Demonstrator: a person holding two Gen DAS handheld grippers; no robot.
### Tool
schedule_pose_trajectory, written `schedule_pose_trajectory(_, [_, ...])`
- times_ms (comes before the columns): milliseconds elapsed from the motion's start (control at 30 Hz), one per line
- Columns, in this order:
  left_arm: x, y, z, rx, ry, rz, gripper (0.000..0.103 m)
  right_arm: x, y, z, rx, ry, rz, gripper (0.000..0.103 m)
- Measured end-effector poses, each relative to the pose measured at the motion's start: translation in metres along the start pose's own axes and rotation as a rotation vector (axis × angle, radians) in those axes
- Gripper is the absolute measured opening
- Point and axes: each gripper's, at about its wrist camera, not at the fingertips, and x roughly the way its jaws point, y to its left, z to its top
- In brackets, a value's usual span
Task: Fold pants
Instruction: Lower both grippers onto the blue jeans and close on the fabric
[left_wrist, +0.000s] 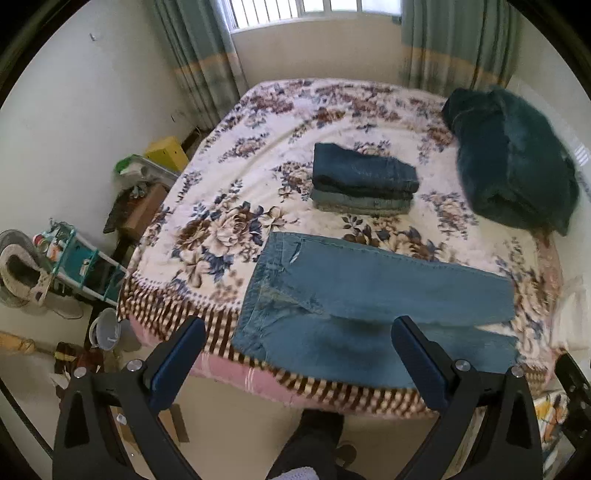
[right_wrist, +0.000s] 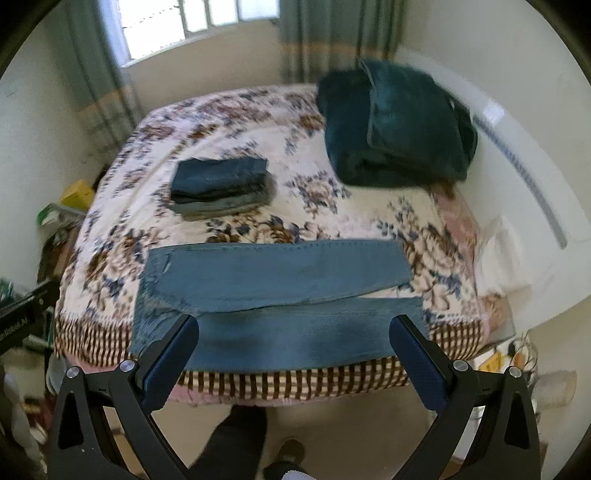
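Note:
Light blue jeans (left_wrist: 369, 295) lie flat along the near edge of the bed, waist to the left, legs running right; the far leg lies slightly apart from the near one. The same jeans (right_wrist: 280, 295) fill the middle of the right wrist view. My left gripper (left_wrist: 299, 332) hovers open above the near edge, over the hip area, holding nothing. Over the near leg, my right gripper (right_wrist: 295, 332) is open too, its dark blue pads (right_wrist: 417, 362) apart and bare. Neither touches the cloth.
A stack of folded dark jeans (left_wrist: 364, 181) sits mid-bed on the floral blanket (left_wrist: 229, 206). A dark teal fluffy blanket (left_wrist: 513, 158) is heaped at the far right. Clutter and a small shelf (left_wrist: 74, 258) stand on the floor left of the bed. A person's leg (right_wrist: 229, 443) shows below.

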Motion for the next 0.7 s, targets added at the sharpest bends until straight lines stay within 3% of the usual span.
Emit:
schedule_pose_trajectory(167, [0.121, -0.018, 0.057, -0.023, 0.129, 0.003, 0.103, 0.140, -0.005, 0.071, 0.122, 0.123, -0.052, 0.103])
schedule_pose_trajectory(333, [0.264, -0.035, 0.098, -0.101, 0.306, 0.007, 0.103, 0.310, -0.018, 0.128, 0.276, 0.263, -0.077, 0.103])
schedule_pose_trajectory(567, [0.440, -0.068, 0.118, -0.207, 0.487, 0.011, 0.103, 0.511, -0.066, 0.140, 0.490, 0.435, -0.140, 0.103])
schedule_pose_trajectory(700, [0.519, -0.097, 0.117, -0.225, 0.592, 0.009, 0.103, 0.574, -0.106, 0.121, 0.575, 0.503, -0.205, 0.103])
